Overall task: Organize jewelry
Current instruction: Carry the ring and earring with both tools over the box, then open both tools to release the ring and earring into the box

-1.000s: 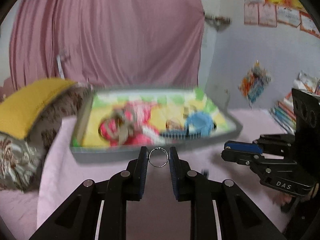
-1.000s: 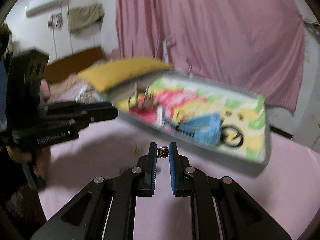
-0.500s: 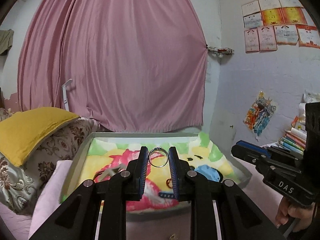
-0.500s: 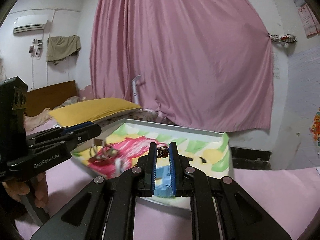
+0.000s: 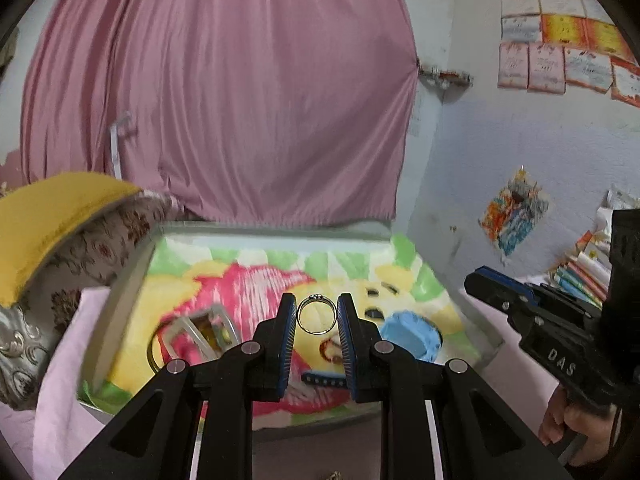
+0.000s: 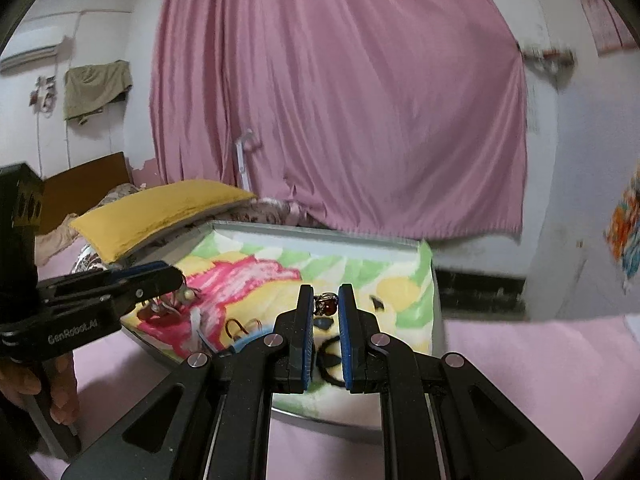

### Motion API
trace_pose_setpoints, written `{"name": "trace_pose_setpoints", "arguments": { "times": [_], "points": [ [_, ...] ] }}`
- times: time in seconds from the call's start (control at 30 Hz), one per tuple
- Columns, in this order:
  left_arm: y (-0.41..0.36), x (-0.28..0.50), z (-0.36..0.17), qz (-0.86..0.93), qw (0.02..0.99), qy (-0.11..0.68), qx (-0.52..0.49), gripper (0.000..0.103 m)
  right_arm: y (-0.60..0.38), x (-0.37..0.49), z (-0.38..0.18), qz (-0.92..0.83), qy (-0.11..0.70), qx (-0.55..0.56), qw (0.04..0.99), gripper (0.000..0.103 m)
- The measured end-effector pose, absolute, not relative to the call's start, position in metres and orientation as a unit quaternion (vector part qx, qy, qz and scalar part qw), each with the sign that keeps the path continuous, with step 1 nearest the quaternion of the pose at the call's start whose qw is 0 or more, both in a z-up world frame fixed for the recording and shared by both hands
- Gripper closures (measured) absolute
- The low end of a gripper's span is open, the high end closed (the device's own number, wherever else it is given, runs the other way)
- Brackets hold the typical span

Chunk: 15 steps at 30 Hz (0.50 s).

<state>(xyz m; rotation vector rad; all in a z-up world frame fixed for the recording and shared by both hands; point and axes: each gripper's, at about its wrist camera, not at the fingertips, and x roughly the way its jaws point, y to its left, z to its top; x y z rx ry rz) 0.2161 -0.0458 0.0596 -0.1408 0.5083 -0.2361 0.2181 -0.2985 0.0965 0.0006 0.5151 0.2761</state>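
My left gripper (image 5: 317, 314) is shut on a silver ring (image 5: 317, 315), held upright above the near part of a tray (image 5: 120, 292) lined with a bright cartoon cloth. My right gripper (image 6: 325, 304) is shut on a small ring with a dark red stone (image 6: 327, 307), also held over the tray (image 6: 320, 234). In the tray lie a clear hair clip (image 5: 200, 334), a blue hair clip (image 5: 412, 334) and a dark comb-like piece (image 5: 322, 379). Each gripper shows at the edge of the other's view, the right one (image 5: 480, 280) and the left one (image 6: 176, 276).
The tray sits on a pink bedsheet (image 6: 540, 380). A yellow pillow (image 5: 52, 216) on a patterned cushion lies left of the tray. A pink curtain (image 5: 224, 100) hangs behind. Stacked books (image 5: 580, 276) stand at the right by the wall. A small piece lies on the sheet (image 5: 334, 475).
Both grippers, still holding their rings, rose and levelled out from a downward look at the tray, then dipped a little closer to it. The tray now fills more of both views.
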Motion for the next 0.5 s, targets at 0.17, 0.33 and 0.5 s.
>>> {"name": "trace_pose_setpoints", "arguments": {
  "times": [0.17, 0.33, 0.5],
  "points": [
    [-0.046, 0.231, 0.041, -0.138, 0.932, 0.324, -0.088, 0.083, -0.306, 0.226, 0.084, 0.136, 0.292, 0.012, 0.947, 0.092],
    [-0.04, 0.236, 0.031, -0.133, 0.921, 0.349, -0.107, 0.083, -0.306, 0.23, 0.075, 0.136, 0.324, 0.004, 0.936, 0.092],
    [-0.041, 0.237, 0.028, -0.127, 0.919, 0.359, -0.1, 0.083, -0.306, 0.241, 0.064, 0.148, 0.367, 0.011, 0.918, 0.092]
  ]
}}
